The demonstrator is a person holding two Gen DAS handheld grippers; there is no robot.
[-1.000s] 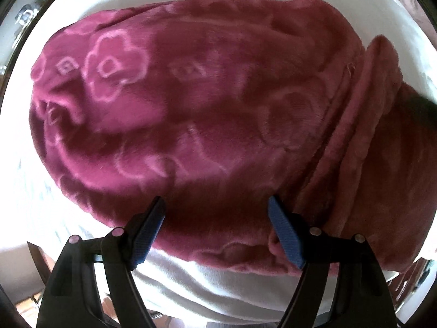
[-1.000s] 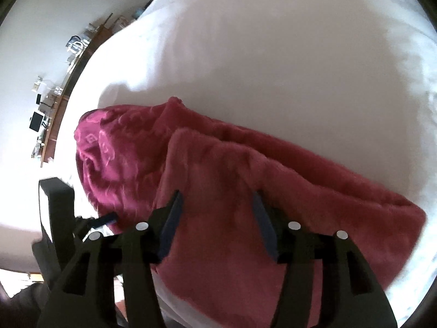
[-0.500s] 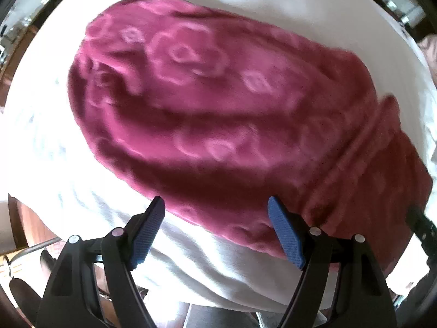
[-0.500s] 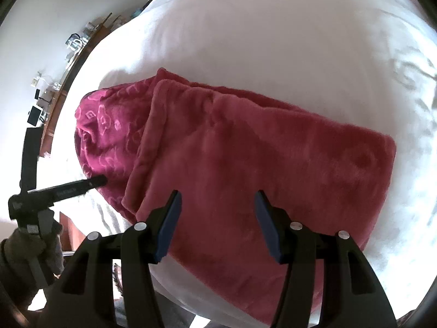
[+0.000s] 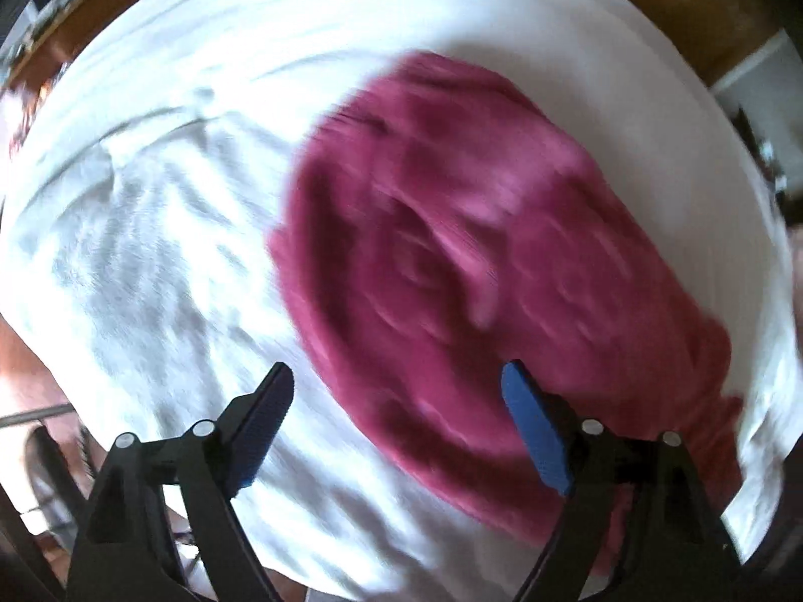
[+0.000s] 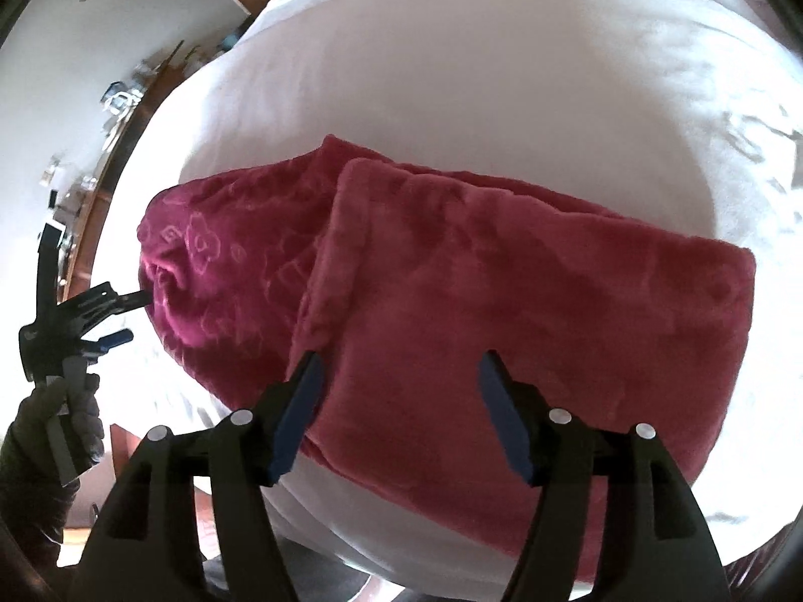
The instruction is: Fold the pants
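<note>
The white bed (image 6: 451, 100) carries everything. On it lie the crimson fleece pants (image 6: 502, 311), folded into a thick slab whose long axis runs left to right in the right wrist view. The right gripper (image 6: 396, 391) hangs just above the pants' near edge, its jaws released, having just been opening, with nothing pinched between them. The left gripper (image 6: 125, 316) sits at the pants' left end, apart from the cloth, jaws likewise released after opening. Judged so, the right is nearer.
</note>
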